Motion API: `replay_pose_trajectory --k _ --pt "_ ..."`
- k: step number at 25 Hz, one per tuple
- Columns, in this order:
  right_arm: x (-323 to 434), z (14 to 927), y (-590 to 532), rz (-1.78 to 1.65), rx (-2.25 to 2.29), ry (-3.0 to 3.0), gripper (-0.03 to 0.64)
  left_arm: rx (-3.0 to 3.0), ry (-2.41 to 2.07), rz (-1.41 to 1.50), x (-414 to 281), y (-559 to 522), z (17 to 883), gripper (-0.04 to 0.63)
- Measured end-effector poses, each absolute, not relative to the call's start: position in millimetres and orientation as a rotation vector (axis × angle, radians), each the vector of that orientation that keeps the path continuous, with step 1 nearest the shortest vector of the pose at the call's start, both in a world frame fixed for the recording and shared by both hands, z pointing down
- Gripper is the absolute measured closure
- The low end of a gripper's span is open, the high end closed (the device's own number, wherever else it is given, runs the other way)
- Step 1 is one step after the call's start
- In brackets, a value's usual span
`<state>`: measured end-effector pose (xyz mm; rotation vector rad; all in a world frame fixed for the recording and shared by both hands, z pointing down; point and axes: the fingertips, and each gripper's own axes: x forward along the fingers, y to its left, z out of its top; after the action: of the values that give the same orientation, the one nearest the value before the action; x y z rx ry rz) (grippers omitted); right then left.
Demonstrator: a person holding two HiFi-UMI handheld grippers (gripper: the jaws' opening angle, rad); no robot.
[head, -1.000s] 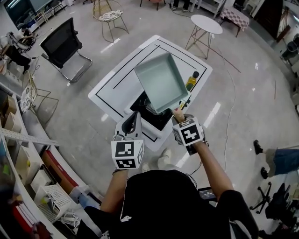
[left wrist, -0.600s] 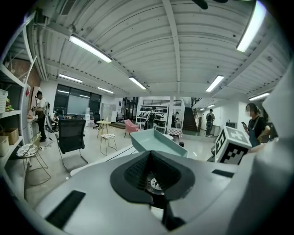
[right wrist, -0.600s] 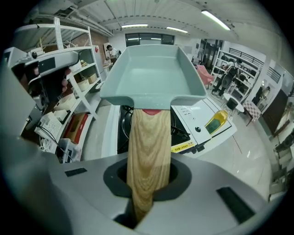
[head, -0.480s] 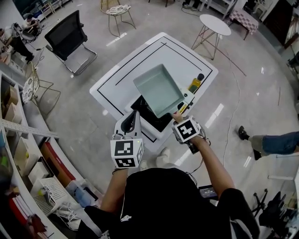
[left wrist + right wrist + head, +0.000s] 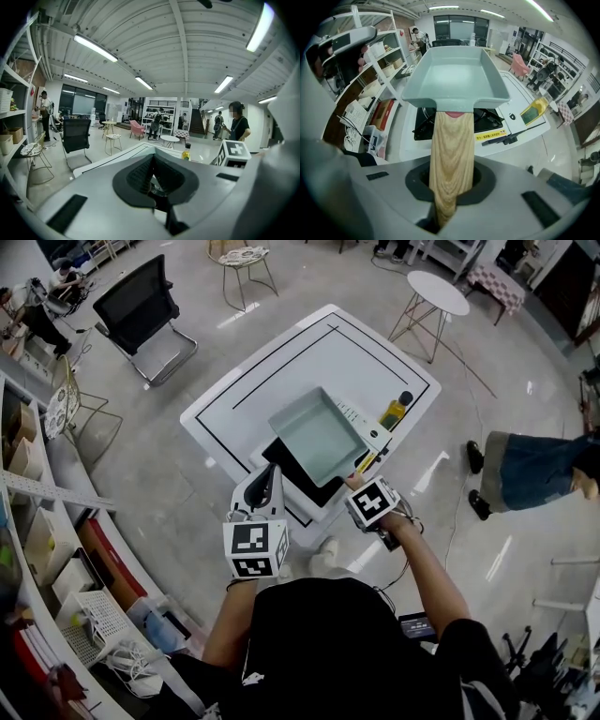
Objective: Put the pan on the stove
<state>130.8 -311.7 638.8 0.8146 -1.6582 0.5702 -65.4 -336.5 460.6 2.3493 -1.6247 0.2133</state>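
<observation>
A pale green rectangular pan (image 5: 319, 437) with a wooden handle (image 5: 451, 154) hangs over the black stove (image 5: 278, 456) at the near end of the white table (image 5: 281, 362). My right gripper (image 5: 361, 478) is shut on that handle, and in the right gripper view the pan (image 5: 454, 75) stretches straight out from the right gripper (image 5: 450, 192) above the stove (image 5: 490, 119). I cannot tell whether the pan touches the stove. My left gripper (image 5: 272, 474) hovers at the table's near edge, left of the stove, shut and empty; its left gripper view (image 5: 153, 161) looks across the table.
A yellow oil bottle (image 5: 394, 412) stands on the table just right of the pan. A black chair (image 5: 141, 315) and a round side table (image 5: 439, 292) stand beyond. A person's legs (image 5: 534, 470) are at the right. Shelving (image 5: 37, 549) runs along the left.
The pan has come down and nearer to me, from tilted above the table's middle to level over the stove. A person has walked in at the right.
</observation>
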Motion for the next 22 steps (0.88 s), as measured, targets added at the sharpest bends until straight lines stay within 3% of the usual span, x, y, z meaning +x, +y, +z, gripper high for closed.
replay_pose_trajectory --k 22 --pt "132 659 -319 0.503 0.678 -1.626 0.589 2.296 -1.650 0.204 -72 -345 471 0.584"
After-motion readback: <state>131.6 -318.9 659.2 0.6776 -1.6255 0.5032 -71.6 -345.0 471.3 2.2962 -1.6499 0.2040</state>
